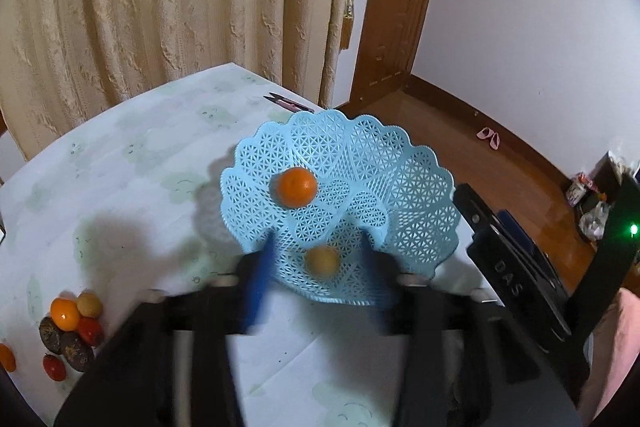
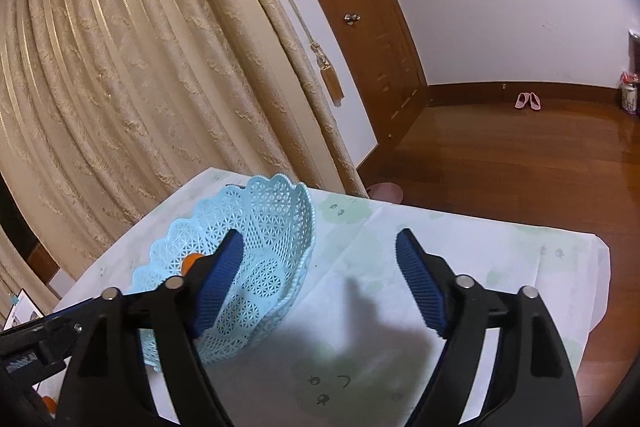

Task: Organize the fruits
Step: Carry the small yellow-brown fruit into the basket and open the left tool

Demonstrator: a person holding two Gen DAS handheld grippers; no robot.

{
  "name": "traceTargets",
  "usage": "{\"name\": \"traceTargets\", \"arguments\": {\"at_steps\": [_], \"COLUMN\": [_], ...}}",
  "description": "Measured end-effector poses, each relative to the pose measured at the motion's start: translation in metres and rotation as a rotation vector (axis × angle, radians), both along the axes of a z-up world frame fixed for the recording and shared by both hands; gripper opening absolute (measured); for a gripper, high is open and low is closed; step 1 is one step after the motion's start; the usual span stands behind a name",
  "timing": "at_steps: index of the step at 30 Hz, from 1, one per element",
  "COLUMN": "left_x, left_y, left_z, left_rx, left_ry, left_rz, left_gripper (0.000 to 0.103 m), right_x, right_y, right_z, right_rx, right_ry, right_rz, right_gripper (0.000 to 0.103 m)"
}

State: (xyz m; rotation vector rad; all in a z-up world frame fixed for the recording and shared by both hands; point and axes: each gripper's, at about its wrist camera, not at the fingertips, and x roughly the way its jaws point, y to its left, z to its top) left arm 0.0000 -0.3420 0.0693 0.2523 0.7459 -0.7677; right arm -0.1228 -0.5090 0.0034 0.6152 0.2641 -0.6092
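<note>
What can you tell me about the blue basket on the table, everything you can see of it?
The blue basket is a shallow, light blue dish of what looks like plastic lattice, with a scalloped rim and petal-shaped panels. It sits on the table near the far right corner, seeming tipped up on one side. Inside lie an orange fruit and a blurred yellowish fruit. Whether either hand-held gripper touches it is unclear.

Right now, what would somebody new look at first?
Probably the light blue lacy plastic basket in the middle of the table, with a bright orange round fruit and a blurry yellowish fruit inside it. Next, the little heap of orange, red and dark fruits at the table's left edge.
</note>
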Motion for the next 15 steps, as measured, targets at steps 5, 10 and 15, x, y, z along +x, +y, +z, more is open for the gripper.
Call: {"name": "traceTargets", "arguments": {"at_steps": [5,10,15], "left_x": [0.011,0.024,0.037], "left_y": [0.026,0.063,0.107], "left_z": [0.01,0.025,0.034], "left_rx": [-0.038,-0.059,-0.051], "left_ry": [-0.016,-0.061,-0.089], "left_rz": [0.07,0.16,0.251], "left_gripper": [0.077,0.083,0.086], "right_x": [-0.001,0.001,0.0], "right_y": [0.002,0.004,0.005], "right_z": [0.002,0.003,0.004], "right_rx": [-0.005,-0.012,-0.021], "right_ry": [-0.005,-0.006,-0.008], "right_rz": [-0.008,-0.013,-0.017], "right_gripper": [0.081,0.081,0.082]}}
